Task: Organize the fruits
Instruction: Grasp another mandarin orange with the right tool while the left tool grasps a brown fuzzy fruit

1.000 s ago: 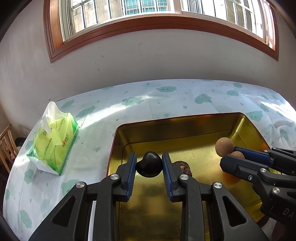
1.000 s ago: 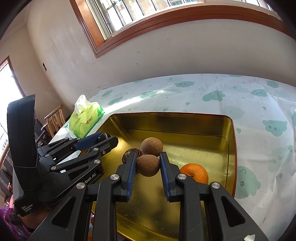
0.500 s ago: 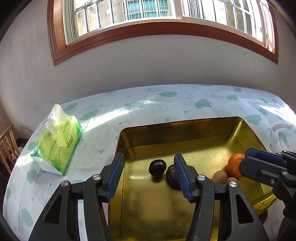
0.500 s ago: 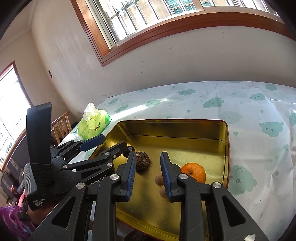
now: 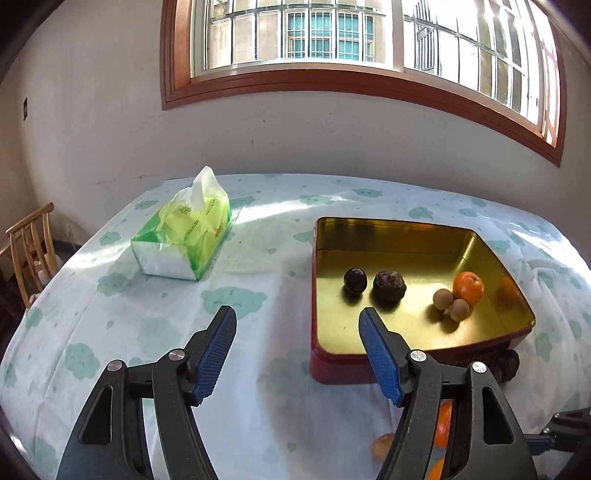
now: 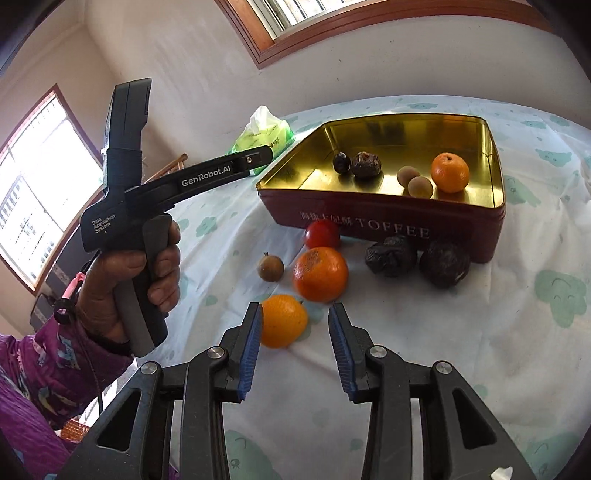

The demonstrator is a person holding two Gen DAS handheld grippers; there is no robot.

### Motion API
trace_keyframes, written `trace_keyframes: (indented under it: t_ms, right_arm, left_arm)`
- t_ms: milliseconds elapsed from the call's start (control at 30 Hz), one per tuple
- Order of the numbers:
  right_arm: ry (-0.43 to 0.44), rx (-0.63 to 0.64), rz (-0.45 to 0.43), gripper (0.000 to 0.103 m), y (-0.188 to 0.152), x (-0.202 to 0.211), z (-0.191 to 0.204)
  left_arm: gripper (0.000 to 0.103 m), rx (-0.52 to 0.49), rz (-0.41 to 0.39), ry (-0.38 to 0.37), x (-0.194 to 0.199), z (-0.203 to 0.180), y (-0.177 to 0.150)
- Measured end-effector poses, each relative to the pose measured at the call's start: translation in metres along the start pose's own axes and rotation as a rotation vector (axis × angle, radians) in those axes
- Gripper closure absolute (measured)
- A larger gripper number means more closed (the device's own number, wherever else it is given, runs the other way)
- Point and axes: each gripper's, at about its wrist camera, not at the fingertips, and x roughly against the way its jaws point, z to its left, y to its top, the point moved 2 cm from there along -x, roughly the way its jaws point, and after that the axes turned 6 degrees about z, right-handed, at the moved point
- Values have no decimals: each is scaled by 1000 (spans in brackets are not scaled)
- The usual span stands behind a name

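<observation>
Right gripper (image 6: 295, 345) fingers spread above oranges (image 6: 320, 274), toffee tin (image 6: 388, 218) holding perhaps five fruits

The toffee tin (image 6: 388, 218) is metal, glossy gold inside. The tablecloth (image 5: 147, 314) looks smooth and slightly sheeny. The tissue pack (image 5: 184, 236) has shiny plastic wrap. Two passion fruits (image 6: 391, 254) look wrinkled, the mandarin (image 6: 320, 274) dimpled.

Bright window (image 5: 369, 33) daylight, gold tin (image 5: 495, 325) glare, curved fisheye edges, dark corners.
</observation>
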Motion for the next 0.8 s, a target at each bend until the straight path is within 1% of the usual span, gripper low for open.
trace_keyframes:
  t_ms: [67, 167, 200, 233, 267, 300, 333, 367, 400, 467, 533, 633, 733, 800]
  right_arm:
    - [-6, -6, 2, 64, -2, -5, 5]
    - [-42, -2, 1, 45, 0, -12, 9]
    - [-52, -6, 2, 40, 1, -15, 9]
    - [-58, -11, 4, 39, 2, -18, 10]
    - [-54, -12, 4, 39, 3, -21, 10]
    - [-53, -7, 7, 43, 5, -25, 11]
    - [-70, 4, 24, 50, 5, -30, 13]
    - [-91, 9, 53, 66, 3, -36, 13]
    - [-105, 17, 41, 66, 2, -35, 15]
    - [-133, 42, 31, 67, -3, -26, 17]
    - [-174, 40, -14, 67, -9, -8, 10]
    - [-236, -63, -67, 67, -18, 21, -28]
    - [-330, -136, -97, 67, -25, 43, -62]
    - [-343, -165, -116, 67, -26, 52, -75]
  left_arm:
    - [34, 17, 21, 10, 6, 12, -15]
    - [34, 38, 52, 20, 13, 26, -34]
    - [34, 44, 58, 16, 15, 30, -39]
    - [34, 46, 64, 8, 17, 32, -44]
    - [34, 41, 71, -2, 19, 33, -49]
    - [34, 30, 76, -7, 21, 33, -53]
    - [34, 17, 75, -7, 23, 32, -56]
    - [34, 3, 74, -10, 24, 29, -58]
    - [34, -12, 76, -25, 25, 27, -60]
    - [34, -45, 82, -87, 27, 21, -62]
    - [34, -85, 97, -150, 25, 12, -64]
    - [34, -146, 114, -221, 22, -3, -67]
    - [34, -204, 124, -254, 17, -17, -66]
    - [34, -235, 128, -271, 14, -25, -64]
